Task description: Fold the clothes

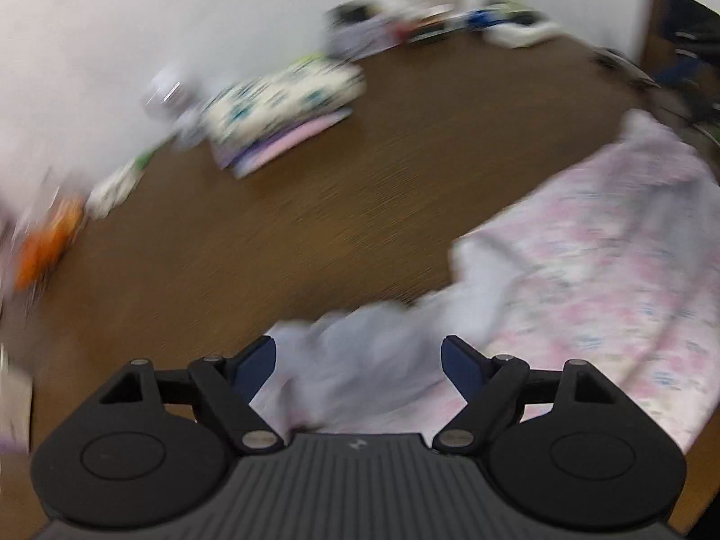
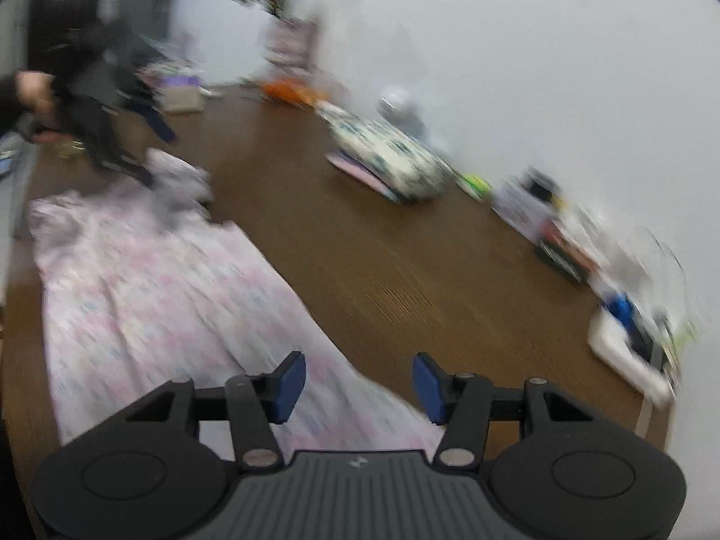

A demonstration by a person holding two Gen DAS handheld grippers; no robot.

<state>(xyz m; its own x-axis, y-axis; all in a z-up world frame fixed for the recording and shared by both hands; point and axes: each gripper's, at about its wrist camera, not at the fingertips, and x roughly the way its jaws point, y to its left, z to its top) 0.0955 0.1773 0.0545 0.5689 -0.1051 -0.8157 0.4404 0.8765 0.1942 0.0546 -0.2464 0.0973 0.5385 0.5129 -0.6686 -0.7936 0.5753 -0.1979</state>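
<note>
progress: your pink floral garment lies spread on the brown table, barely folded | left gripper spread, empty | right gripper apart, empty | folded pile waits by the wall

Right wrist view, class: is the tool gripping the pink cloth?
No. The right tool stands open, its blue pads apart, with the pink cloth lying flat on the brown table beneath.
</note>
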